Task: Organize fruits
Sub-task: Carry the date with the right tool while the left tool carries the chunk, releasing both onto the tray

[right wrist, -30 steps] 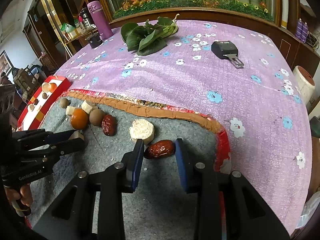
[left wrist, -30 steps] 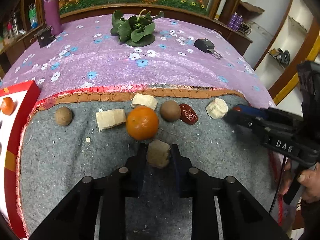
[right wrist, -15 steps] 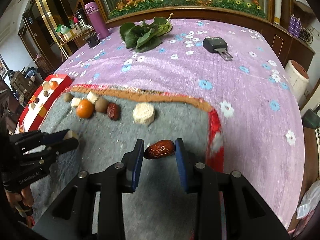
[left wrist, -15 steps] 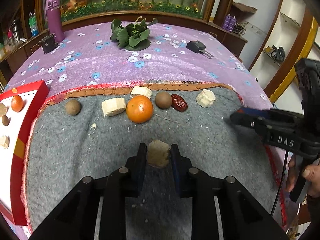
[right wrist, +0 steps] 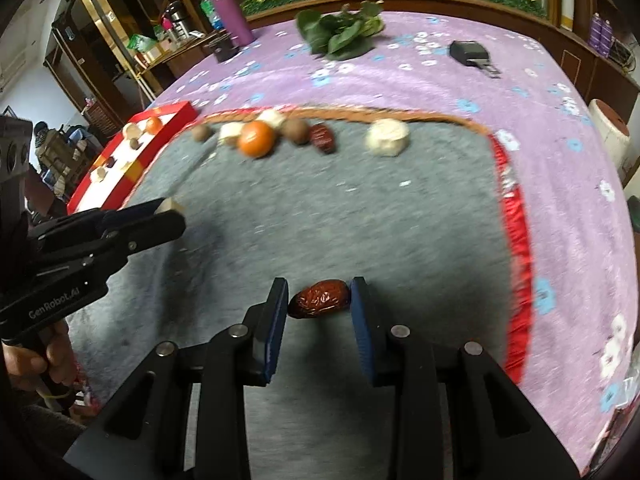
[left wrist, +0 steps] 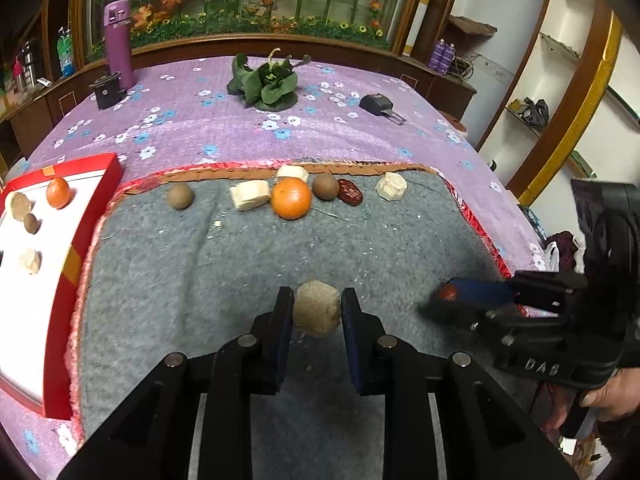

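Transfer step, both loaded. Left hand-held gripper [left wrist: 316,312] clamped on beige chunk [left wrist: 317,307]; right hand-held gripper [right wrist: 319,304] clamped on red date [right wrist: 320,303]. Next: carry to red tray [left wrist: 96,208] at bench's left edge, release in bare spot.

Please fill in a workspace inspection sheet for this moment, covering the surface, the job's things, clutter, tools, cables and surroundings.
Surface: grey felt mat over a purple flowered cloth; crumbs on the mat.
Job's things: orange, two brown round fruits, a red date and three pale chunks in a row at the mat's far edge; red box at left holds a small orange, two brown fruits and a pale chunk.
Clutter: leafy greens, purple flask, small black devices.
Tools: left tool shut on a tan chunk; right tool shut on a dark red date.
Cables: nothing seen on the table.
Surroundings: wooden ledge, plant display, shelves at right.
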